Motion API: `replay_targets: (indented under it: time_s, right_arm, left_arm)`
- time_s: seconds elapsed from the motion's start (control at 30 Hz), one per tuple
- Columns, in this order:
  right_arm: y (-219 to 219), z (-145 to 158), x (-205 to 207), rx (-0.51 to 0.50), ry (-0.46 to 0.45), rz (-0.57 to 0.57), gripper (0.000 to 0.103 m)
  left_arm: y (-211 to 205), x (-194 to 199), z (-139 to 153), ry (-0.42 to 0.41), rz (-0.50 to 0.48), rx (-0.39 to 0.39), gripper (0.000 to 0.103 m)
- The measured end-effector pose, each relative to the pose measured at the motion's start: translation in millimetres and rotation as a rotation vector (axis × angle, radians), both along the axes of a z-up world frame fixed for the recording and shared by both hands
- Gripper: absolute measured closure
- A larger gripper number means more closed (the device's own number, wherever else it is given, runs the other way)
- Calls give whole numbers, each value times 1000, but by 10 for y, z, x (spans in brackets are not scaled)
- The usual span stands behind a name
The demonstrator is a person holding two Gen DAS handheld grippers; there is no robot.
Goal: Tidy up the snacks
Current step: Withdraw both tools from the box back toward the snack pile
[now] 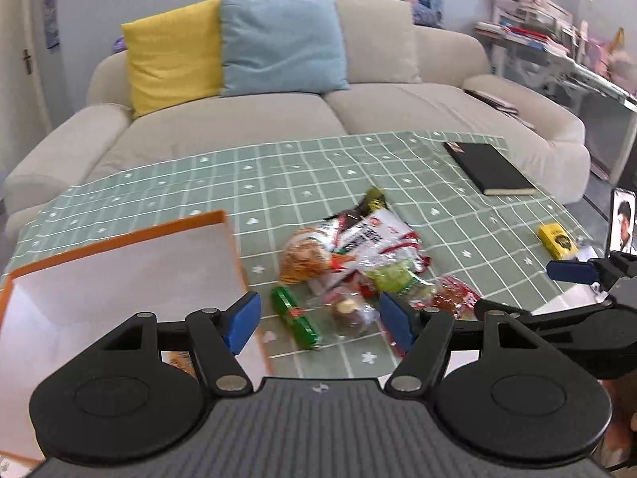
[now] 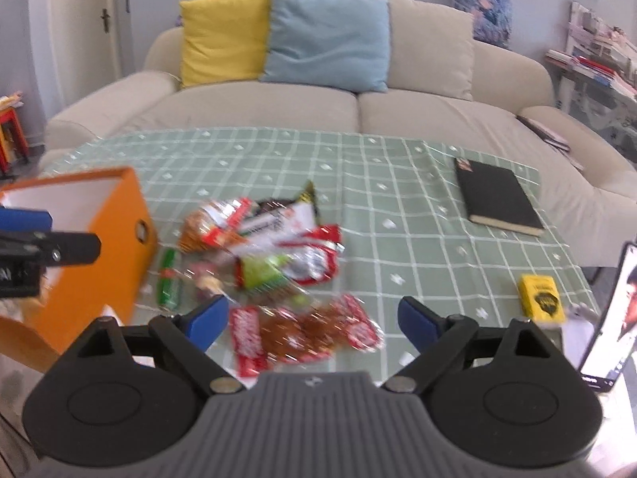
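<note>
Looking past your fingers: a worktop (image 1: 302,167) under a green checked cloth fills the middle of both views.
Room: a cream sofa (image 1: 358,115) runs across the top of the frame, with a yellow cushion (image 1: 173,59) beside a blue cushion (image 1: 282,49).
Other things: a black notebook (image 1: 487,167) lies at upper right of the worktop, and a small yellow box (image 2: 540,298) at far right.
Snacks: the snack pile (image 1: 358,255) sits mid-frame, with a green bar (image 1: 294,316) at its lower left edge.
Box: the orange box (image 1: 119,275), white inside, stands at left, just beside the pile.
Left gripper (image 1: 318,320): your fingers stand wide, nothing between the pads, the pile's near edge in the gap.
Right gripper (image 2: 314,318): fingers wide too, and the red-wrapped pastries (image 2: 306,330) lie between them, apparently untouched.
</note>
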State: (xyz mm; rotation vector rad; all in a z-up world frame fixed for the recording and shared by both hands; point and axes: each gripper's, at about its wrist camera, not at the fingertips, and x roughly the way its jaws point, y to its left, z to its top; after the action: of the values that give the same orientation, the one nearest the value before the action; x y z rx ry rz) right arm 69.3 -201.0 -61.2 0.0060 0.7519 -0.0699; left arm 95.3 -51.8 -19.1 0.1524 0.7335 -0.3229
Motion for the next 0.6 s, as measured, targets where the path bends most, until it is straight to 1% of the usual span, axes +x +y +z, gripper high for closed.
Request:
replay_targets:
  time_s: [0.13,0.27,0.47,0.53,0.6]
  right_arm:
    - [-79,-99,2,12,21,-13,14]
    - [-134,-160,62,19,35,-7,14]
    - [-249,-242,181,72,65,-1,14]
    - [-266,-266,230,81,72,4,15]
    - [-275,-295,279,86,81,15,15]
  left_arm:
    - [-128,54,-83,20,-24,24,23]
    - [-182,112,-159,48,-45,29,23]
    - [-199,262,-239,85,-60,43,23]
    - [-235,332,-265,100,-82,56,23]
    - [-297,410,-303,117,-122,90,23]
